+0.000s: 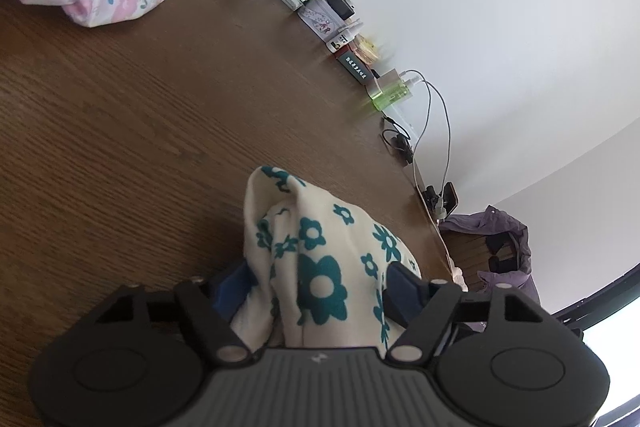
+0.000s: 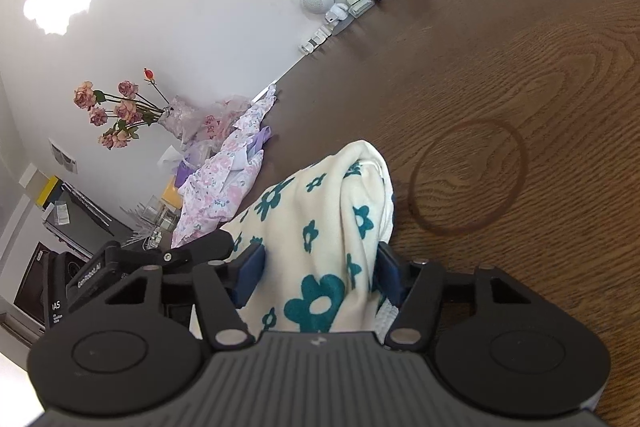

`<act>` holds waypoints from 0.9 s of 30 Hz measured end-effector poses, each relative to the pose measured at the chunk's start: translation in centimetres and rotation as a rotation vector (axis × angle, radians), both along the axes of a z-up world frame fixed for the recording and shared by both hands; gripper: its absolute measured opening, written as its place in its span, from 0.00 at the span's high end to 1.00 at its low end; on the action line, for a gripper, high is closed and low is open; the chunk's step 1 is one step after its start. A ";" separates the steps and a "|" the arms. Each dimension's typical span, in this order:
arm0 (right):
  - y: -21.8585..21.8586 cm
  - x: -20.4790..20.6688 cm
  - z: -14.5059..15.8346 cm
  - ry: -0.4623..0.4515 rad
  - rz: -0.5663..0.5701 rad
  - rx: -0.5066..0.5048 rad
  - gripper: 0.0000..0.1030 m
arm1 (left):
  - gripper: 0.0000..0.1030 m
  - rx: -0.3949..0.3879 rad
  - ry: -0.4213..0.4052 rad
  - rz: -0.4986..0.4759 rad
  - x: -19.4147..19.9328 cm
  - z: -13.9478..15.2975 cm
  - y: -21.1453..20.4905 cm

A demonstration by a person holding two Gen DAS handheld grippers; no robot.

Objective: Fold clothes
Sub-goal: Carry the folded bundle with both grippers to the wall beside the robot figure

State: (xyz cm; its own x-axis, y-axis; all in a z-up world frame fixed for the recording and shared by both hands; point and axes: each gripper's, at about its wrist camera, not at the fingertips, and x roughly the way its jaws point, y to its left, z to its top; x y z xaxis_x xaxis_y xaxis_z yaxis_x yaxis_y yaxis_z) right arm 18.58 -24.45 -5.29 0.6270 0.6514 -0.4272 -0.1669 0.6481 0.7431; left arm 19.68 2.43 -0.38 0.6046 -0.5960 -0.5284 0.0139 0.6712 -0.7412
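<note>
On the left, the left gripper (image 1: 320,277) has the cream fleece garment with teal flowers (image 1: 316,259) bunched right between its jaws, blue pads pressing its folds. Ahead lies bare brown wood-grain counter (image 1: 120,115); the garment's peak points toward the counter's far edge by the wall. On the right, the right gripper (image 2: 318,273) clamps the same cloth likewise, long axis running straight out from the jaws. Neither hand looks nearer.
</note>
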 end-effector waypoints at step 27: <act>0.4 13.9 16.0 -0.209 -0.029 -0.041 0.63 | 0.51 0.041 -0.271 0.027 15.6 12.5 -0.2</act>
State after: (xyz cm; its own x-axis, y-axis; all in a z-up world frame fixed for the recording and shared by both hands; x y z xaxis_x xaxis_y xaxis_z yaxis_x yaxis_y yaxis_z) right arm 32.45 -24.10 10.74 0.7230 0.6164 -0.3121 -0.2950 0.6839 0.6673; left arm 35.27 2.19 12.13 0.7423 -0.5592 -0.3691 0.1895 0.7036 -0.6849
